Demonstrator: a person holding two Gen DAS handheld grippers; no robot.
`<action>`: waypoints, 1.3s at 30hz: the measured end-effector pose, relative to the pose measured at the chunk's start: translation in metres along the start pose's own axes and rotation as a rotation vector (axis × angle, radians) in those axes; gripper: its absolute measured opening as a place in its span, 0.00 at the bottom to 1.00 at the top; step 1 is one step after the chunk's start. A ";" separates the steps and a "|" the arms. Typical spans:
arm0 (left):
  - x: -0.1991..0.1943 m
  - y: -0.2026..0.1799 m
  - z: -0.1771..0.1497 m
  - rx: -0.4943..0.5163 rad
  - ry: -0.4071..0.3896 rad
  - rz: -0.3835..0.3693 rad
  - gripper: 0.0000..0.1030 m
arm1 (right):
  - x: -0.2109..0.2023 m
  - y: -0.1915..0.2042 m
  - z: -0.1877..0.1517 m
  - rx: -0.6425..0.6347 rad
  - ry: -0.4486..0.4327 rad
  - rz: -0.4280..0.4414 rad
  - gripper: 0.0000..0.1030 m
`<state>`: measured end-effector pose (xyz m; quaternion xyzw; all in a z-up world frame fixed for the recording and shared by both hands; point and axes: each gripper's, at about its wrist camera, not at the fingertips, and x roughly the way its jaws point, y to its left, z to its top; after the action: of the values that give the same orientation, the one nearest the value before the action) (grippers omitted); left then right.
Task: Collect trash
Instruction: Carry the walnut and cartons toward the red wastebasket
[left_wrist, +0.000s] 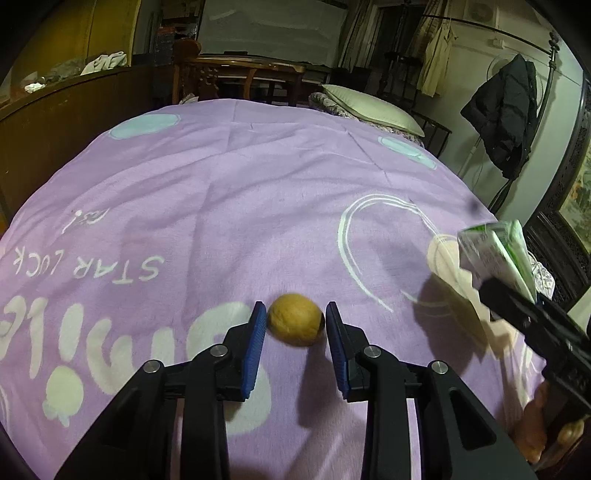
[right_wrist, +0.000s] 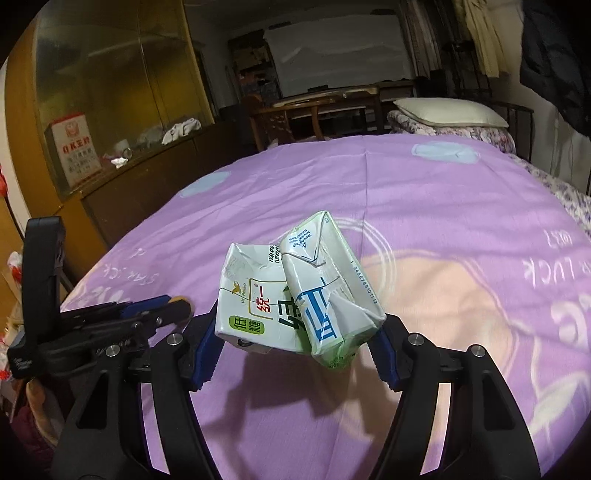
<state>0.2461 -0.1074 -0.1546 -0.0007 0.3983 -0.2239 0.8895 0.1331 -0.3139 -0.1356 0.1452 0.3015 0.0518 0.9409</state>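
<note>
A round yellow-brown piece of trash (left_wrist: 295, 325) sits between the blue pads of my left gripper (left_wrist: 293, 314), just above the purple bedspread (left_wrist: 221, 184). Both pads touch its sides, so the gripper is shut on it. My right gripper (right_wrist: 295, 343) is shut on two crushed white-and-green drink cartons (right_wrist: 295, 295), pressed side by side and lifted off the bed. In the left wrist view the cartons (left_wrist: 495, 254) and the right gripper's black fingers (left_wrist: 517, 299) show at the right edge. In the right wrist view the left gripper (right_wrist: 162, 306) is low on the left.
The bedspread (right_wrist: 443, 192) covers a wide bed, with a pillow (left_wrist: 373, 107) at its far end. A wooden cabinet (right_wrist: 140, 177) runs along the left side. A dark jacket (left_wrist: 506, 110) hangs on a rack at the right. A table and chair (left_wrist: 236, 74) stand beyond the bed.
</note>
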 end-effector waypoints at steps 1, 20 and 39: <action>-0.003 -0.001 -0.003 -0.002 0.005 0.002 0.29 | -0.002 0.002 -0.003 -0.003 0.005 0.001 0.65; 0.017 -0.016 0.010 0.045 0.051 0.066 0.33 | -0.014 0.003 -0.022 0.022 0.035 0.001 0.65; -0.126 0.003 -0.029 0.014 -0.074 0.053 0.32 | -0.064 0.016 -0.021 0.106 -0.052 0.050 0.65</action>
<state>0.1529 -0.0495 -0.0856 0.0075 0.3636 -0.2030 0.9091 0.0690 -0.3051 -0.1114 0.2036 0.2756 0.0554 0.9378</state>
